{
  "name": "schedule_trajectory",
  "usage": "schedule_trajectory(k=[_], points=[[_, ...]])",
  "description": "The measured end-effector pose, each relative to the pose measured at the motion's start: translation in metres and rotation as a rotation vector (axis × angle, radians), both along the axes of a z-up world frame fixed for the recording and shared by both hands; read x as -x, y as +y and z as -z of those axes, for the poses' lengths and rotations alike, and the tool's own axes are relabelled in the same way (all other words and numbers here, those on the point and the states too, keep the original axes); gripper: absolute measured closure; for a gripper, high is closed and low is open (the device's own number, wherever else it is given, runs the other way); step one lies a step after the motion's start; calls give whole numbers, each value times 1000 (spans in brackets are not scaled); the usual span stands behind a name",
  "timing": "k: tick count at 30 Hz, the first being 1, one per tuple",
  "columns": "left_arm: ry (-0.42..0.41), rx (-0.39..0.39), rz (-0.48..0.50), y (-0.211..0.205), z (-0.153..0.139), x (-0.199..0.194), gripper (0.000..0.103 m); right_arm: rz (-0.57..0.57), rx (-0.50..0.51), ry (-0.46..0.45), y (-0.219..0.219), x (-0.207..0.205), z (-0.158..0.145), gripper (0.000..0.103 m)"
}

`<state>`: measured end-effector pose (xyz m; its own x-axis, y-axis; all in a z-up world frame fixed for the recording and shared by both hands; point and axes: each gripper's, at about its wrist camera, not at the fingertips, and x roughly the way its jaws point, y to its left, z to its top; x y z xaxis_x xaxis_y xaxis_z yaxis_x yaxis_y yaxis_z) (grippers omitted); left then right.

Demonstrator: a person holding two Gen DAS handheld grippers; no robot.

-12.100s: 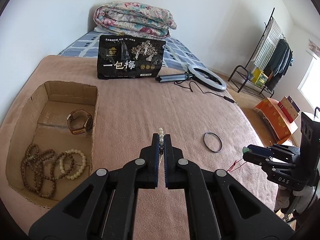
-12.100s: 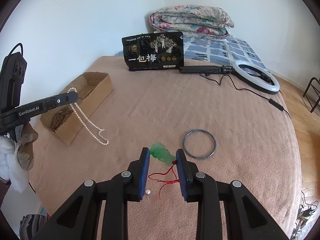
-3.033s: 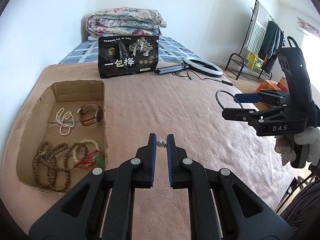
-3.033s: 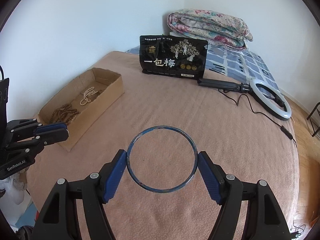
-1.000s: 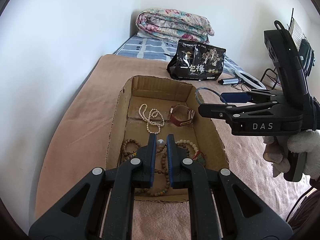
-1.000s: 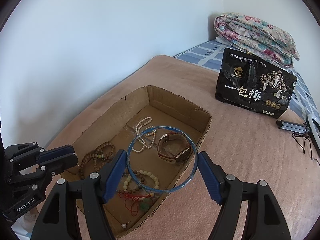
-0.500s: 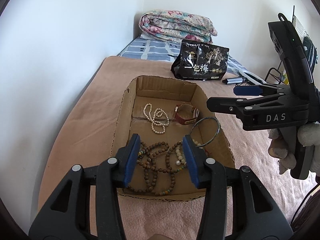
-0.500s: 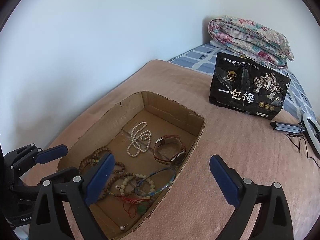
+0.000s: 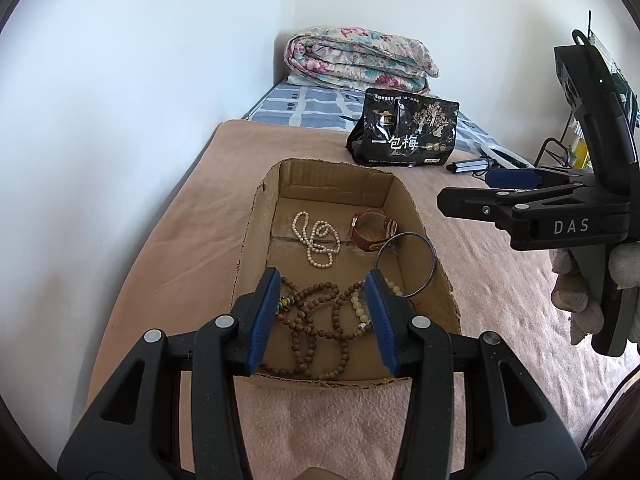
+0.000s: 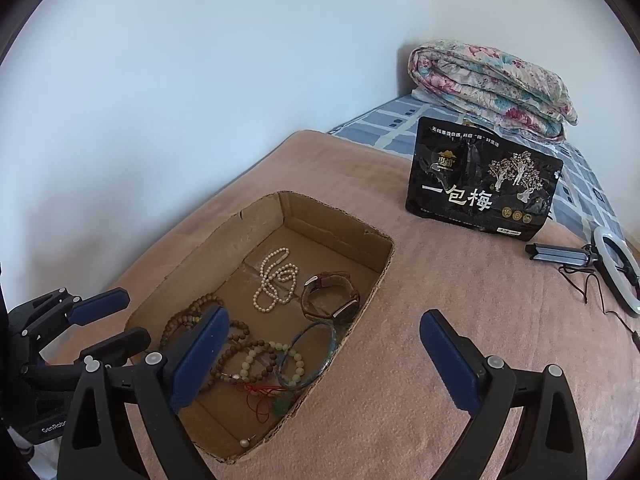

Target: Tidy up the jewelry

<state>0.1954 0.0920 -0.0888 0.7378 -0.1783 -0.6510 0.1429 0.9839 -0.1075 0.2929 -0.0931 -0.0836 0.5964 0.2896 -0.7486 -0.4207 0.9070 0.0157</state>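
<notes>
- Pink blanket [image 10: 460,320] covers a bed beside a white wall [image 10: 200,80].
- At the far end sits a folded flowery quilt [image 10: 492,80], and in front of it stands a black bag [image 10: 480,184] with gold trees on it.
- A white ring light [image 10: 620,272] lies on the blanket, off to the right of the bag.
- A brown cardboard box [image 10: 208,256] lies open on the blanket, near the wall.
- The left gripper [image 9: 326,316] hangs over the near end of the box. Its blue fingers [image 9: 264,320] are spread apart and hold nothing.
- The right gripper [image 10: 324,364] hangs over the right edge of the box. Its fingers [image 10: 448,360] are spread wide and hold nothing.
- Inside the box, brown wooden beads [image 9: 312,320] lie at the near end.
- A thin blue bangle [image 10: 310,354] leans on the right wall of the box, over some pale beads [image 10: 256,356].
- A brown watch [image 10: 330,298] and a white pearl necklace [image 10: 276,280] lie farther back.
- A green charm on red string [image 10: 280,406] lies near the front.
- One tiny pearl [image 10: 243,443] sits in the front corner.
</notes>
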Motion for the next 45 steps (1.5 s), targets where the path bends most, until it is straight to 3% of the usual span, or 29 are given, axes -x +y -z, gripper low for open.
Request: schedule_trajectory(k=[16,24,31,33,40,45], points=[[-58,-14,-20,-17,-39,51,58,10,2,-88,-22,54,-44,2],[-95,-18,-59,-27,-59,88,24,36,-3,-140,-33,87,-63,0],[-117,-24,-93,-37,-73,112,20,57,5,-176,-44,106,-71,0],[-129,-45,-102,-42,-77,119,10,56,10,-186,-47,110,-73,0],[-182,-87,-125,-56,-94,138,1,67,5,-208,-58,116,-79,0],[-194,-85,-135,-60,-102,146,0,86,-15,-201,-66,113,-79,0]])
